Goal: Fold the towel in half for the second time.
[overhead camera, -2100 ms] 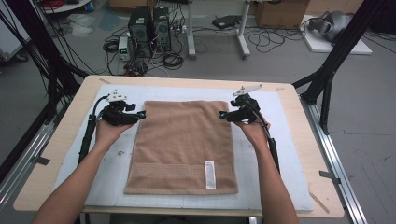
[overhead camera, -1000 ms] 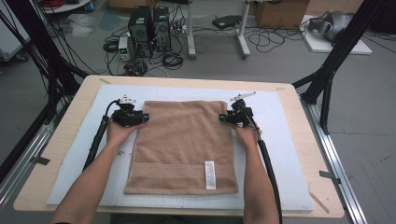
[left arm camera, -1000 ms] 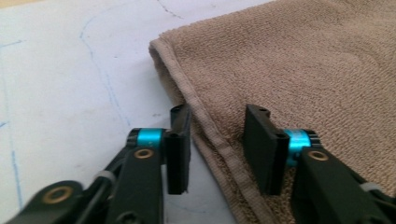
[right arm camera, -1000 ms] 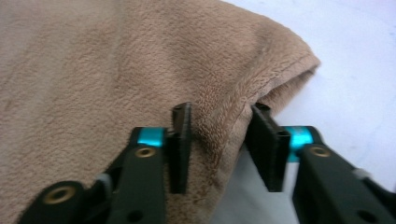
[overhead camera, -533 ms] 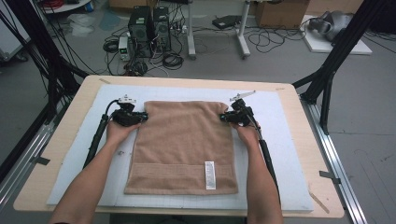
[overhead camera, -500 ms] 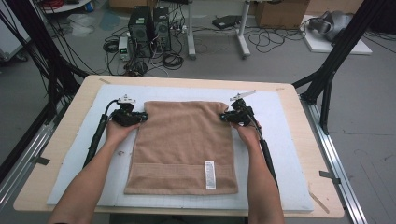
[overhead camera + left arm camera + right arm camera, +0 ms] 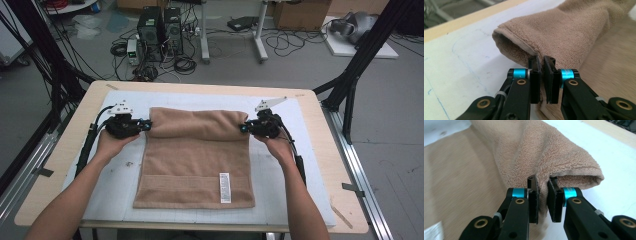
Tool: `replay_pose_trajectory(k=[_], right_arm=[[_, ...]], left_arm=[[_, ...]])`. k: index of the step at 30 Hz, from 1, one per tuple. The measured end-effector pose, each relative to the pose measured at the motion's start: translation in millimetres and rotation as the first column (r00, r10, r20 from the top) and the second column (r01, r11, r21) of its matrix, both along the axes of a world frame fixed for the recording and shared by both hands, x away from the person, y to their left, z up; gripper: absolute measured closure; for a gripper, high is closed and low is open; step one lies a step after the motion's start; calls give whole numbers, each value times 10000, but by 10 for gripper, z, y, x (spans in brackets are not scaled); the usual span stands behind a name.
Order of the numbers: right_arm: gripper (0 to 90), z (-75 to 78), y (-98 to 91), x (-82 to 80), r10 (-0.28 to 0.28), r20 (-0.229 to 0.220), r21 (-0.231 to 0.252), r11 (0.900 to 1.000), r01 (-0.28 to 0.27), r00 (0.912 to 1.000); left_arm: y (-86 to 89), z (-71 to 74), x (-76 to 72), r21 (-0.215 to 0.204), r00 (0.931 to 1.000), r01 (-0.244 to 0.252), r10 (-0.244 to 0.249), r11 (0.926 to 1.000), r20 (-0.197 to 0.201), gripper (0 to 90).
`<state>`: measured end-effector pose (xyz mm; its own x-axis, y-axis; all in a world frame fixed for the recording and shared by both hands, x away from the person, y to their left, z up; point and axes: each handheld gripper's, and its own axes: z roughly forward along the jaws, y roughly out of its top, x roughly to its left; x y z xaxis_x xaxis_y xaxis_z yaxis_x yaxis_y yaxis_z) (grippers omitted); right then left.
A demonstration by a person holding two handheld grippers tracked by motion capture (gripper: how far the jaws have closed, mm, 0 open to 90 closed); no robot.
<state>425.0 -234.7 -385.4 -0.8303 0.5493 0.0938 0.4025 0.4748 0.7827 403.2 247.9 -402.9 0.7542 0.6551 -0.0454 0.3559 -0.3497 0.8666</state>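
1. Lying mid-table on the white mat (image 7: 280, 200), the towel (image 7: 195, 165) runs its long axis from the far edge toward the person; the near hem is flat, with a white label (image 7: 225, 187) near its right corner.
2. The far edge is lifted and curled over into a soft roll running left-right across the table, open at both ends.
3. Left gripper (image 7: 146, 126): jaws have just been closing, now pinching the far-left towel corner. The left gripper view shows the hem squeezed between the pads (image 7: 535, 75).
4. Right gripper (image 7: 243, 128): jaws have just been closing too, now clamped on the far-right corner; the right gripper view shows terry cloth nipped between the pads (image 7: 554, 200).
5. No containers on the table.
6. Surface: the mat covers most of a light wood table (image 7: 65, 150) with metal rails along its sides.
7. Room: grey floor, PC towers (image 7: 160, 25) and loose cables beyond the far edge, black frame struts at both sides, cardboard boxes at back.
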Motion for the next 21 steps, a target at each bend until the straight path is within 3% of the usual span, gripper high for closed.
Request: replay_pose_trajectory(k=[2,5,8,15,21], right_arm=[[812,-1,-31,-145,164,-40,185,9997,-163,9999],[812,-54,-21,-320,400,-38,85,9992,-400,9992],[809,-151,6,-448,539,-391,-123,9984,-545,9978],[790,-379,15,-602,642,-937,-297,9973,-672,9935],[618,-325,-52,-609,526,-940,-143,9984,-542,9942]], left_arm=[[6,-18,-129,138,9995,316,-316,9994,36,838],[11,-76,-288,307,9979,651,-650,9974,-47,837],[18,-141,-379,570,9960,835,-814,9949,-379,835],[11,-261,-500,1009,9905,1158,-1073,9881,-857,811],[69,-203,-522,992,9890,1270,-1184,9869,-882,698]])
